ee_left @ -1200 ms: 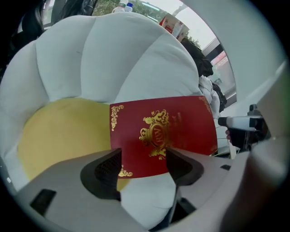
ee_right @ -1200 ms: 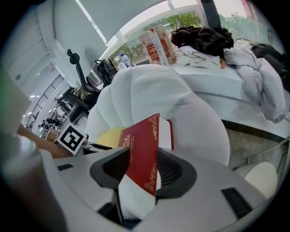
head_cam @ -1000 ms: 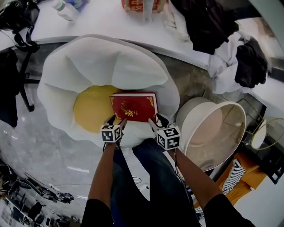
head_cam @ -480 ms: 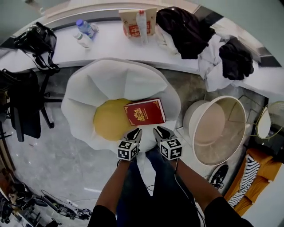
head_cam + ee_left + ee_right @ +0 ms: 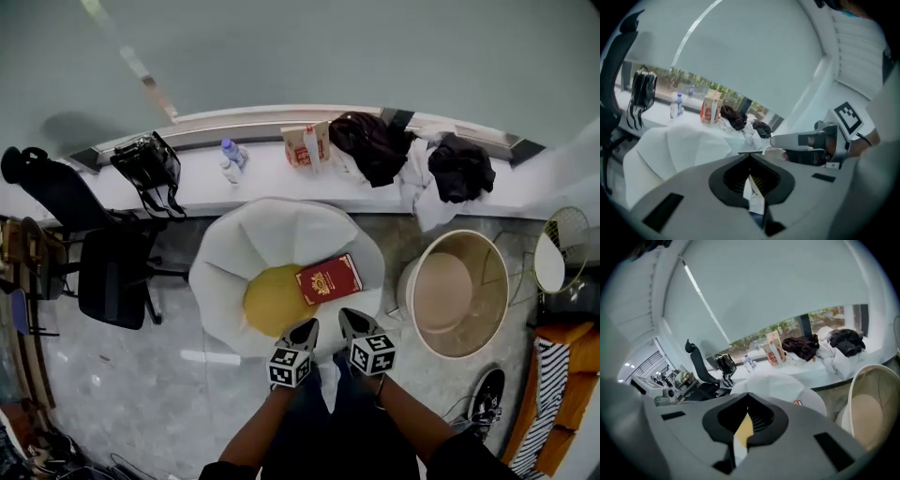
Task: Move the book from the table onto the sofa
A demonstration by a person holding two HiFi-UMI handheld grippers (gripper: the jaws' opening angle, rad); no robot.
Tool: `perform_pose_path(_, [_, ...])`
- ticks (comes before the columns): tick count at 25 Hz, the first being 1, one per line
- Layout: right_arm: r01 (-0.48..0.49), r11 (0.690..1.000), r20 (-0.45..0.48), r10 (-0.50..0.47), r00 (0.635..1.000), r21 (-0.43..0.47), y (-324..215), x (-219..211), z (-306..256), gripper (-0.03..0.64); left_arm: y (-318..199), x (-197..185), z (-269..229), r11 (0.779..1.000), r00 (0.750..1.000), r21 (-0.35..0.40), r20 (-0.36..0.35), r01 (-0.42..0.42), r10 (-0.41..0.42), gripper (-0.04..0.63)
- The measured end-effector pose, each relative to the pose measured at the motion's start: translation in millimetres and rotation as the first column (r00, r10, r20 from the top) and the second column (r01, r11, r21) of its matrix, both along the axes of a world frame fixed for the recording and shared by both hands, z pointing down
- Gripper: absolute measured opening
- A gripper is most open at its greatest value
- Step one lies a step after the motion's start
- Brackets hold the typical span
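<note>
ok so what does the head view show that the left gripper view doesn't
Only the head view: the red book lying on the white sofa, partly over the yellow cushion. Only the left gripper view: the left gripper's jaws up close, just closed with nothing between them, and greenery outdoors. Both: the sofa, the right gripper, its jaws also just closed and empty, plus the black bag, water bottle and dark clothes on the ledge.

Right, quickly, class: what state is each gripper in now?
Left gripper: shut, jaws just closed, holding nothing.
Right gripper: shut, jaws just closed, holding nothing.
</note>
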State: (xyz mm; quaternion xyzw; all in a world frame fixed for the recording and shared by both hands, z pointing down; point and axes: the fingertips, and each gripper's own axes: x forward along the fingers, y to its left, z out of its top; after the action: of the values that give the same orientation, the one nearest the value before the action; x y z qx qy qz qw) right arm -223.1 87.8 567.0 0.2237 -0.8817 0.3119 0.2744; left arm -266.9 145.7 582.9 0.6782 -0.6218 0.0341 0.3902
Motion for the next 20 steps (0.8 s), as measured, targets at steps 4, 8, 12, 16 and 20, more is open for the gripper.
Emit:
perform_pose_path(4, [0.121,0.978,0.061,-0.133,0.989,0.171,50.7,-10.2,-93.5,0.017,37.0,-4.9,-110.6,0.985,0.977,0.138,0.2,-0.101,0.072,0.015])
perform_pose_path(8, [0.108,0.953,0.113,-0.145,0.983,0.284,88.3,-10.6,-170.2,0.015,66.1,-8.1,-189.4,0.968,0.965,0.237,0.262,-0.088,0.023,0.015])
perform_pose_path(12, [0.041,0.924,0.167,-0.112,0.979,0.38,108.3,-20.4,-230.4,0.015,86.4,-20.1,-238.9,0.949,0.968,0.316,0.232,0.016,-0.093,0.015])
perform_pose_path(16, [0.012,0.89,0.182,-0.106,0.978,0.456,121.2,-28.1,-269.6,0.015,101.7,-37.8,-283.1,0.91,0.959,0.4,0.199,0.11,-0.203,0.015])
perform_pose_path(20, [0.012,0.858,0.195,-0.131,0.972,0.513,136.9,-29.8,-295.5,0.015,115.6,-35.5,-314.4,0.883,0.945,0.458,0.232,0.102,-0.23,0.015])
